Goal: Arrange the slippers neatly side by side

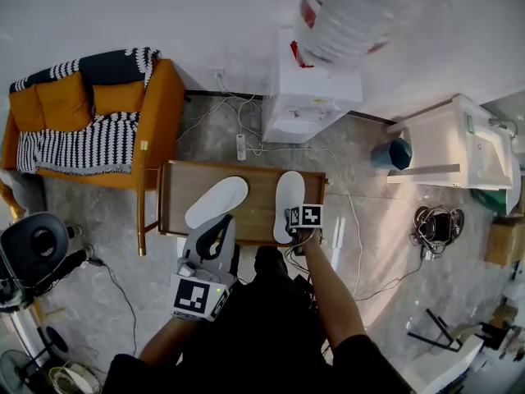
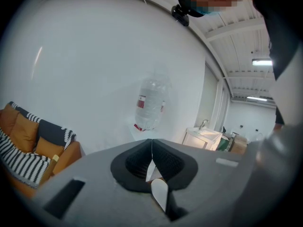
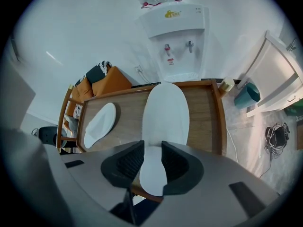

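Note:
Two white slippers lie on a low wooden table (image 1: 256, 179). The left slipper (image 1: 217, 201) lies slanted, its toe turned to the right. The right slipper (image 1: 289, 199) lies straight, toe toward the wall. My right gripper (image 1: 292, 230) is shut on the right slipper's heel. In the right gripper view the pads (image 3: 130, 161) press both sides of that heel (image 3: 152, 171), and the left slipper (image 3: 100, 124) lies apart at the table's (image 3: 203, 112) left. My left gripper (image 1: 220, 230) hovers at the table's near edge, shut and holding nothing. In its own view the left gripper (image 2: 151, 155) points up at the wall.
A water dispenser (image 1: 308, 89) with its bottle (image 2: 150, 105) stands behind the table. An orange sofa (image 1: 90, 121) with a striped throw is at the left. A white sink cabinet (image 1: 451, 146) and a blue bin (image 1: 396, 153) stand at the right. Cables (image 1: 246, 138) trail over the floor.

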Available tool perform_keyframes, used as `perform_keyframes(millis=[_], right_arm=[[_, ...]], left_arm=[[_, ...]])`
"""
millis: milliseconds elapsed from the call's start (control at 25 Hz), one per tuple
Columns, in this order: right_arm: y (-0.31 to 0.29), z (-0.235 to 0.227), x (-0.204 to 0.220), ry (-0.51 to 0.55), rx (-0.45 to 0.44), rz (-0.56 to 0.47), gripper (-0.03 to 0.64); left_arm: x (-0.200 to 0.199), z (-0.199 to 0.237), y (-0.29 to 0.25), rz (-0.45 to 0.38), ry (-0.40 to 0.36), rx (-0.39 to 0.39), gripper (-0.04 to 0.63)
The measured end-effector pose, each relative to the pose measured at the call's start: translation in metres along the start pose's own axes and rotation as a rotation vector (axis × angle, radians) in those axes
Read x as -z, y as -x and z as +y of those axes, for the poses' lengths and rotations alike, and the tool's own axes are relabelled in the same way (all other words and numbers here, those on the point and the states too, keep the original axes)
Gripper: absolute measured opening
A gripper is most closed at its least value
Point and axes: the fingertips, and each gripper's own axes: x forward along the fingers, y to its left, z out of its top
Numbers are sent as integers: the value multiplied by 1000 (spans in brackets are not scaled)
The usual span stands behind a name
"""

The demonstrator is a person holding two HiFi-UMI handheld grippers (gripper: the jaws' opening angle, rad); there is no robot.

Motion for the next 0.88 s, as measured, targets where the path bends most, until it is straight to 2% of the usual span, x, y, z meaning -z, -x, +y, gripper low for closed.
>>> perform_keyframes(millis=[240, 440, 640, 880], right_arm=[[13, 1, -1, 0, -3, -21, 106], [34, 6, -11, 11, -17, -88, 104], [65, 16, -28, 26, -21, -199, 98], [117, 34, -56, 71, -16, -380, 41]], left_arm=[[0, -3, -1, -6, -1, 11, 17], [-4, -6, -1, -14, -5, 17, 17], [-5, -7, 0, -23, -7, 23, 17], [-9, -13, 2, -34, -16, 28, 17]])
